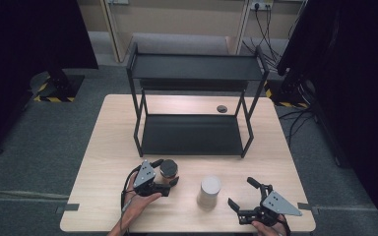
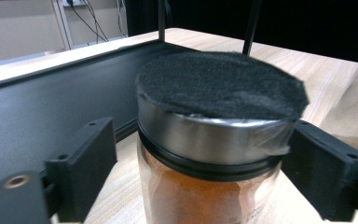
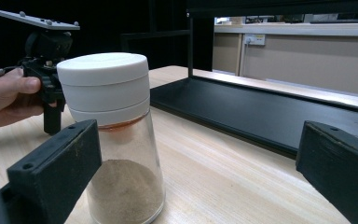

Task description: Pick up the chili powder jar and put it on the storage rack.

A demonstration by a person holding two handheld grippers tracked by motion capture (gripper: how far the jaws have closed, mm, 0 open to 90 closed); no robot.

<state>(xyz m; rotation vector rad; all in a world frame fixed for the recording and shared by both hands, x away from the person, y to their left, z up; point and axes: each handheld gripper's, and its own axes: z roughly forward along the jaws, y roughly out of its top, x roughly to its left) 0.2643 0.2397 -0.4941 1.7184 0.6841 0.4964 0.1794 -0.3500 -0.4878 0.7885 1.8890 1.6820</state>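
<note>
Left gripper [image 1: 165, 172] jaws flank, without touching, the spice jar [image 1: 169, 168]; right gripper [image 1: 243, 194] jaws wide open, empty, near the white-capped jar [image 1: 209, 191].

I work at a pale wooden table [image 1: 103, 162] on grey carpet [image 1: 34, 142]; a black two-tier metal shelf [image 1: 194, 69] stands on it, dark curtains [image 1: 359, 88] flank me, beige wall panels [image 1: 182, 17] behind
</note>
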